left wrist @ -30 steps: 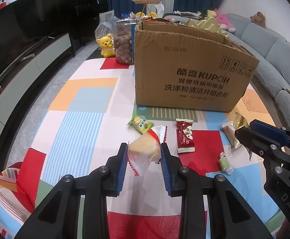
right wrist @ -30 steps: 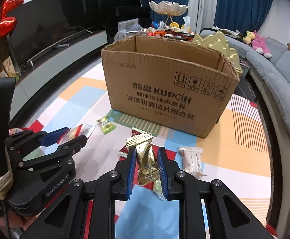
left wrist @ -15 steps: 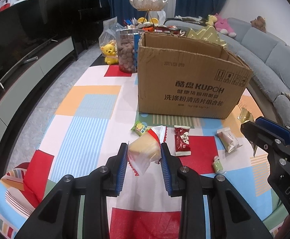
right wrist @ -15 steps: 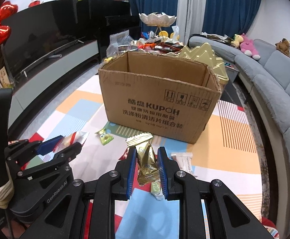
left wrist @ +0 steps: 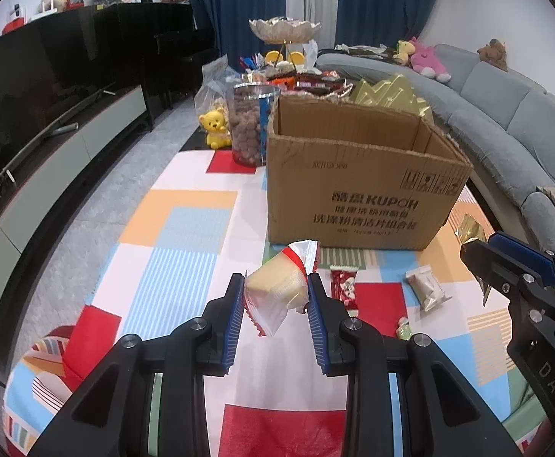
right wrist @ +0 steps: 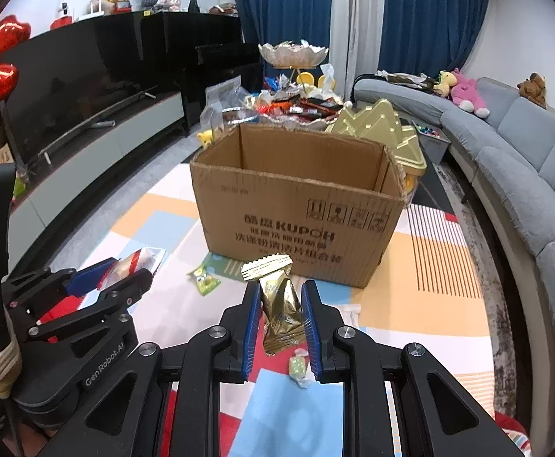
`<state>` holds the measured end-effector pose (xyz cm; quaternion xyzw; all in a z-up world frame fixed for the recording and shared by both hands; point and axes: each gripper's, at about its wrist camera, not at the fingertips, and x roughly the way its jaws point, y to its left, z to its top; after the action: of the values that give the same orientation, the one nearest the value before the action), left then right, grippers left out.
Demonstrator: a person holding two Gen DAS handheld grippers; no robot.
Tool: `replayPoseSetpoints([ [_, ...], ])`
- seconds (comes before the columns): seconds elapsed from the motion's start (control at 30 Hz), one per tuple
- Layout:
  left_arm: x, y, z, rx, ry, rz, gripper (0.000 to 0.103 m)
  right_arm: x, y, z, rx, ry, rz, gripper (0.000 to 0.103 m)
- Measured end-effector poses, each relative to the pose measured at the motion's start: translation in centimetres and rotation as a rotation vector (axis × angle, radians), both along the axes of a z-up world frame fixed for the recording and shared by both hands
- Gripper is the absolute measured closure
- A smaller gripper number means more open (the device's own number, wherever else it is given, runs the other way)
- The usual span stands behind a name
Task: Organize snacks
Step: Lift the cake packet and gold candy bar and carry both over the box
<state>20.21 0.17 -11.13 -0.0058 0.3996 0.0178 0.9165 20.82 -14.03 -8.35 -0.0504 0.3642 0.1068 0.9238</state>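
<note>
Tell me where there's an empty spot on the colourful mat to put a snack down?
The mat is bare left of the cardboard box, toward the TV cabinet. It is crowded in front of the box: red packet, beige packet and green candy lie there.

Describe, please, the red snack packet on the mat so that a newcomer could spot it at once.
Start at the cardboard box on the patchwork mat. Before its printed side, a red snack packet lies on a red patch. Its neighbours are a beige packet and a small green sweet.

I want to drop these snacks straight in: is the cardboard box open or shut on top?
Open. The cardboard box has no flaps over its top, and its bare inner walls show in the right wrist view.
</note>
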Motion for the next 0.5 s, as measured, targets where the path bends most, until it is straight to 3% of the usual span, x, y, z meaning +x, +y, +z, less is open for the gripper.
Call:
replayPoseSetpoints([
  [0.5, 2.0, -1.0, 4.4, -0.002, -0.056, -0.011, 0.071, 1.3, -1.1, 4.6, 0.045, -0.059, -0.030, 0.080],
])
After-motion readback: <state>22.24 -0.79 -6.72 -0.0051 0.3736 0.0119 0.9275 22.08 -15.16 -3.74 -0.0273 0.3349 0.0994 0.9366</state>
